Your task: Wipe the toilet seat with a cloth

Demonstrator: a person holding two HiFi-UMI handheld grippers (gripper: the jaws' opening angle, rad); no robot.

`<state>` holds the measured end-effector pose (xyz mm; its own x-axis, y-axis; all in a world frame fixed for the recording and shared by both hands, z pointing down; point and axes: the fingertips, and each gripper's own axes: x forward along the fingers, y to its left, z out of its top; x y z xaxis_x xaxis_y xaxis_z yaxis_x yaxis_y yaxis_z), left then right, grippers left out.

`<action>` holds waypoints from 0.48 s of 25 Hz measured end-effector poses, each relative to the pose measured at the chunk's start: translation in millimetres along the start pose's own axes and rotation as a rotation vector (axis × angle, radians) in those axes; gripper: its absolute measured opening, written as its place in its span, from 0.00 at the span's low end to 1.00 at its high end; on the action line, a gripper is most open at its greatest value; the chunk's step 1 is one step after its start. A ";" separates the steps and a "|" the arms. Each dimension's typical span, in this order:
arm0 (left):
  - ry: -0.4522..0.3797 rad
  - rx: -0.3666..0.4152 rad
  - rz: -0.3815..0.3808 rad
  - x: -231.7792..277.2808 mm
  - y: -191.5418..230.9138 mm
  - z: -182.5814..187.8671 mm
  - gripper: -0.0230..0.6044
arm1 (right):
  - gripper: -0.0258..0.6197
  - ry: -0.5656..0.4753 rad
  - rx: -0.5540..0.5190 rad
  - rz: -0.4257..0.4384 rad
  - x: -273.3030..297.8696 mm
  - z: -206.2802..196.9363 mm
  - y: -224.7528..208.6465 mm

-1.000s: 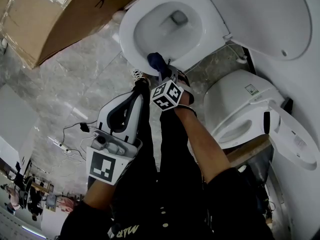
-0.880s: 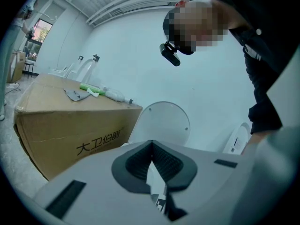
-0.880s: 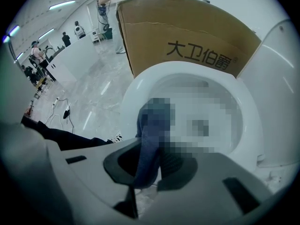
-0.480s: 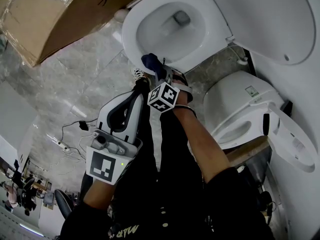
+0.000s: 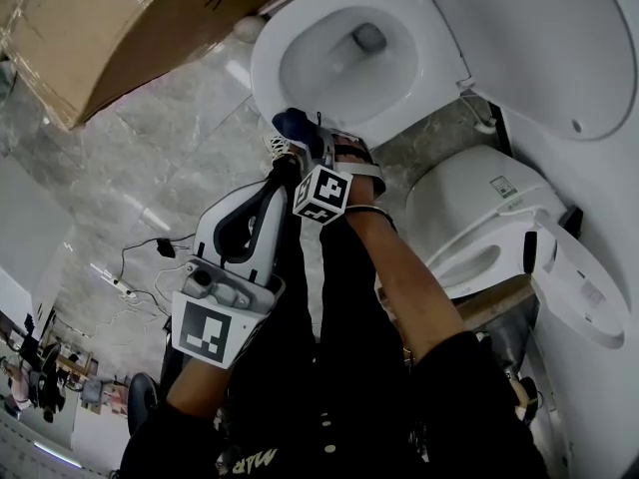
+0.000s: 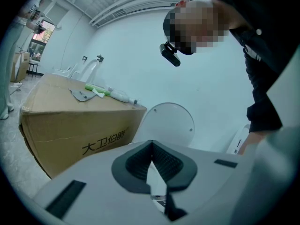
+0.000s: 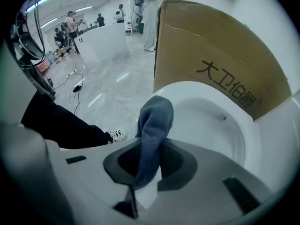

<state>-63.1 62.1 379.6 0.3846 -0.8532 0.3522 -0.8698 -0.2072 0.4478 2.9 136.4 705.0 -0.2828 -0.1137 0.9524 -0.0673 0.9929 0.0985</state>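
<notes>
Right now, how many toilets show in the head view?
2. One toilet at top centre, the cloth in the right gripper at its near rim; a second toilet at lower right. More may sit outside the frame.

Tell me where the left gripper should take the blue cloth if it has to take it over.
Best grip the bunched, rounded end of the cloth that juts beyond the right gripper, coming in from the toilet bowl side. That end is free and thick; the rest is pinched in the right jaws. The left gripper, now shut, must open first.
</notes>
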 end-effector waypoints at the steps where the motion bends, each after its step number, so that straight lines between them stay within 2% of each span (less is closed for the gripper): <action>1: -0.001 -0.001 0.003 -0.8 1.3 0.4 0.05 | 0.14 -0.001 -0.016 0.002 0.2 1.7 0.2; 12: -0.021 0.000 0.018 -4.4 11.6 3.8 0.05 | 0.14 -0.020 -0.159 0.011 3.4 17.0 2.0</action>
<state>-76.1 61.6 380.1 0.3621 -0.8667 0.3430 -0.8765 -0.1914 0.4418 -14.4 137.4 703.6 -0.3018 -0.1015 0.9479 0.0875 0.9872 0.1336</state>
